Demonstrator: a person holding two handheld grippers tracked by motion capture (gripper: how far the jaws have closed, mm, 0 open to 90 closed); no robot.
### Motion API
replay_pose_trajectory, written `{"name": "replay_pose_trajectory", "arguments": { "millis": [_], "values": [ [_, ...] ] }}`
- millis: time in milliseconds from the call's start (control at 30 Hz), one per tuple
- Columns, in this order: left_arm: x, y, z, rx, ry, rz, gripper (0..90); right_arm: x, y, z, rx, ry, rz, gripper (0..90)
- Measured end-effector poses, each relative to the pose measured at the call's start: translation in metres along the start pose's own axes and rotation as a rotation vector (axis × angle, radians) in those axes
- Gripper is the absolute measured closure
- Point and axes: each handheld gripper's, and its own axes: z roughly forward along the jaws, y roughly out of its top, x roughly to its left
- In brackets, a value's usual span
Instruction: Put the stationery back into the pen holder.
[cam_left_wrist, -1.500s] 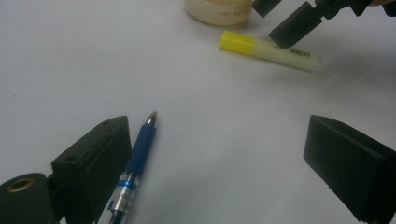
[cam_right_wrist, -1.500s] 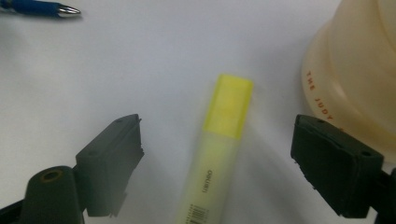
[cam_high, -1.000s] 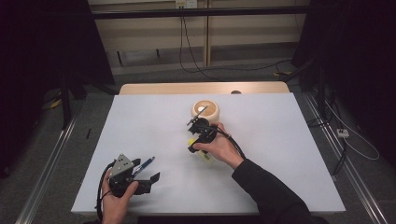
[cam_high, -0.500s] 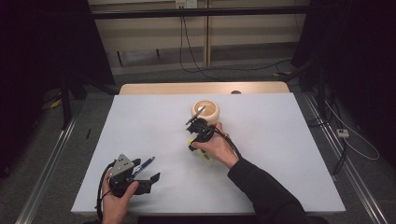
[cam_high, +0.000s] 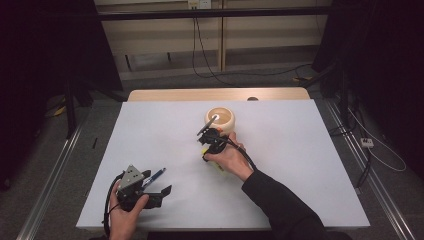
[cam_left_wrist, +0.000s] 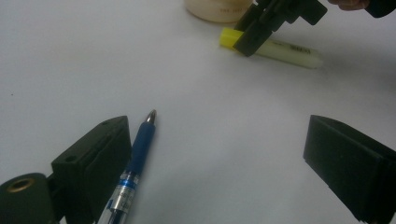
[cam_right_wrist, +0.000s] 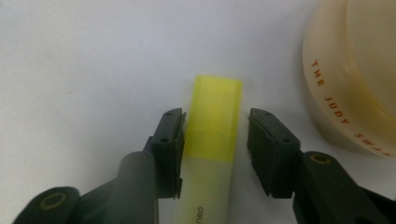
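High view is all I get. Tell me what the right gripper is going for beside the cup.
Observer: A yellow highlighter. The right gripper has just been closing, with the highlighter's cap end between the jaws.
Operator: Say whether it is gripped.
Observer: Not yet; a gap shows beside one jaw.
Operator: Now report the left gripper.
Observer: The left gripper is open, and a blue pen lies on the table just inside one jaw.

The white flat table (cam_high: 150, 135) has a light wooden strip (cam_high: 175, 94) at its far edge. Behind it, black cables (cam_high: 210, 70) lie on the grey floor (cam_high: 60, 165). The room is dark.
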Motion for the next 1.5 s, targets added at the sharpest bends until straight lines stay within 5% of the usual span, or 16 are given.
{"name": "replay_pose_trajectory", "arguments": {
  "millis": [133, 600, 1067, 1500],
  "values": [
    [0.0, 0.0, 0.0, 0.0, 0.0, 0.0, 7.8, -0.001, 0.0, -0.001, -0.002, 0.004, 0.001, 67.5],
    [0.001, 0.0, -0.001, 0.005, -0.002, -0.002, 7.8, -0.005, -0.002, -0.006, -0.007, 0.027, 0.017, 68.1],
    [0.001, 0.0, 0.0, 0.007, 0.001, 0.0, 7.8, -0.011, -0.016, -0.027, -0.135, 0.099, -0.001, 68.1],
    [0.0, 0.0, -0.001, 0.003, -0.001, -0.003, 7.8, -0.023, -0.033, -0.048, -0.249, 0.137, 0.048, 68.2]
  ]
}}
